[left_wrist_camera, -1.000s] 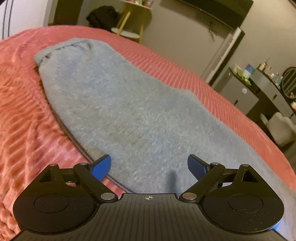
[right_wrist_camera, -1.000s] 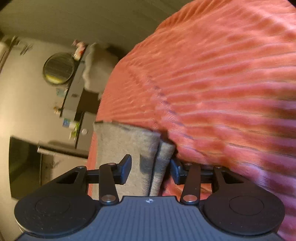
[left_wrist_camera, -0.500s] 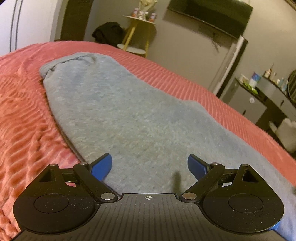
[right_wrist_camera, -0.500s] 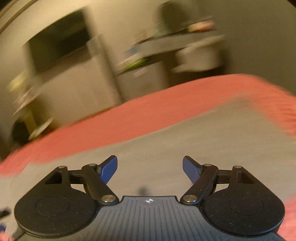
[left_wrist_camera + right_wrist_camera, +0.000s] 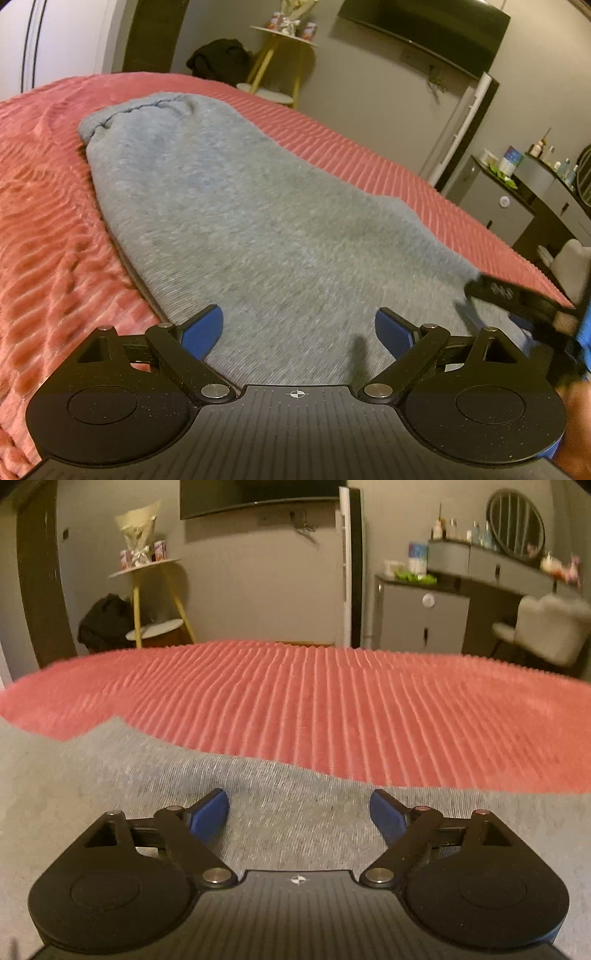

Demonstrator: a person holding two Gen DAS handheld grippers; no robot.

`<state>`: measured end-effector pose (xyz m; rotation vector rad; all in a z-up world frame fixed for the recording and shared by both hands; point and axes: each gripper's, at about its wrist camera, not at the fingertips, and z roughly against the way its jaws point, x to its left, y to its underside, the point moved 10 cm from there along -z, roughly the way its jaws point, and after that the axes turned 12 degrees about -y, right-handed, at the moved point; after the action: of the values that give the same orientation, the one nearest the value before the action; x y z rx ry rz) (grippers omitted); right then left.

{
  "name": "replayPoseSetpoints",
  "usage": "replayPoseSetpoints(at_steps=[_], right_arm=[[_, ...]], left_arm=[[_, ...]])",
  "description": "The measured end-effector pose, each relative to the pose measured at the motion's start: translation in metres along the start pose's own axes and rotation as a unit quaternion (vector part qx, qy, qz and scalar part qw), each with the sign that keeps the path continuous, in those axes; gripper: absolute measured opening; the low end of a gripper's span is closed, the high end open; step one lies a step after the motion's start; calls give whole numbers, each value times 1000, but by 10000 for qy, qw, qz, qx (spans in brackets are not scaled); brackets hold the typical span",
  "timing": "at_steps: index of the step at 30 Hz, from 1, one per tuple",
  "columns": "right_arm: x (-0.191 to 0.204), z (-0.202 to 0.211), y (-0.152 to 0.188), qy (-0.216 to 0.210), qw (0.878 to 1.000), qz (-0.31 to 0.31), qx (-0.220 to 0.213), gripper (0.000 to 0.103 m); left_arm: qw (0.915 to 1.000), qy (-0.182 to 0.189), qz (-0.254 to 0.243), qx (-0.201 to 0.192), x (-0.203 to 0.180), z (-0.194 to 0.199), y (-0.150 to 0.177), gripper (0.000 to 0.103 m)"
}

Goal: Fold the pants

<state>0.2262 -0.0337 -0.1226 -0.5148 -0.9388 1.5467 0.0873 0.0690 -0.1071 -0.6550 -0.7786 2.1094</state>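
Now, starting at the left, the red ribbed bedspread [image 5: 44, 236] runs out to the edge of the bed, and the grey pants [image 5: 258, 229] lie flat on it, already doubled lengthwise so one leg sits on the other. Their gathered waistband [image 5: 140, 107] is at the far left end, and the legs stretch away to the right.

Next comes the left gripper [image 5: 297, 328], hanging over the near long edge of the pants with its blue pads spread wide and nothing pinched between them. It looks ready to take that edge but has no hold yet.

Further right, the right gripper [image 5: 297, 812] sits above the leg section, with bare bedspread beyond it. Its jaws are opening, and only flat cloth lies beneath the gap; no fabric is caught in them. In the left view it shows as a dark blurred shape [image 5: 517, 299] at the right margin, close to the far edge of the pants.

The step in hand seems to be setting up the next fold, most likely bringing one end over the other. To do it well, each gripper should come down on an outer edge and catch both layers together, so the lower leg does not lag behind. Both pinches should be at matching spots across the width, lifted only enough to clear the cloth, and carried over evenly so the edges land square. The fleecy fabric is likely to drag on the ribbed bedspread, so a slow, level carry would keep wrinkles out.
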Motion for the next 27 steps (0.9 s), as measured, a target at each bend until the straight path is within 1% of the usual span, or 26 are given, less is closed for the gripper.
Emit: replayPoseSetpoints(at_steps=[2,5,7,8,10,11,12,13,14,15,16,17,18,19,20,21,23,24,25,26,27], right_arm=[[2,13,6,-69,9998,147,97,84],[-10,55,29,-213,9995,226,58,84],[-33,89,47,-273,9995,-128,113,84],[-51,109,55,-248,9989,-399,86,84],[-95,150,68,-103,9942,-1068,-81,84],[-121,173,74,30,9892,-1455,-195,84],[-153,198,83,306,9804,-1921,-299,84],[-182,218,94,602,9692,-2366,-329,84],[-212,239,107,854,9530,-2886,-360,82],[-242,263,122,956,9310,-3484,-521,77],[-263,282,132,934,9089,-3996,-743,59],[-283,302,142,843,8817,-4530,-1014,50],[-300,321,152,793,8522,-5012,-1276,50],[-313,338,161,785,8292,-5322,-1520,46],[-320,349,167,817,8184,-5439,-1664,45],[-327,363,174,1001,8121,-5481,-1733,45],[-332,380,185,1324,8095,-5440,-1765,46],[-332,383,190,1470,8071,-5455,-1713,47],[-332,380,195,1491,8045,-5512,-1637,45],[-333,377,200,1397,7982,-5632,-1618,43],[-334,377,204,1338,7893,-5746,-1699,42]], left_arm=[[10000,-6,-1,-4,0,1,0,95],[10000,-8,4,-20,-1,3,0,95],[10000,-19,4,-28,0,4,0,95],[10000,-28,0,-32,-1,5,0,95],[10000,-58,-41,-62,-2,5,-1,95],[9999,-76,-65,-69,-2,5,-1,95],[9999,-103,-98,-77,-3,5,-1,95],[9998,-128,-143,-88,-4,5,-1,95],[9997,-156,-185,-97,-5,5,-1,95],[9995,-177,-221,-105,-6,6,-1,95],[9994,-201,-260,-120,-6,6,0,95],[9993,-215,-275,-129,-6,6,0,95],[9992,-238,-288,-134,-6,6,0,95],[9991,-257,-300,-145,-6,7,0,95],[9990,-275,-309,-152,-6,7,0,95],[9989,-298,-325,-157,-6,7,1,95],[9988,-318,-352,-152,-7,6,1,95],[9987,-331,-367,-145,-7,6,1,95],[9986,-338,-379,-143,-7,6,1,95],[9986,-339,-390,-142,-7,6,1,95],[9986,-339,-393,-140,-7,6,1,95]])
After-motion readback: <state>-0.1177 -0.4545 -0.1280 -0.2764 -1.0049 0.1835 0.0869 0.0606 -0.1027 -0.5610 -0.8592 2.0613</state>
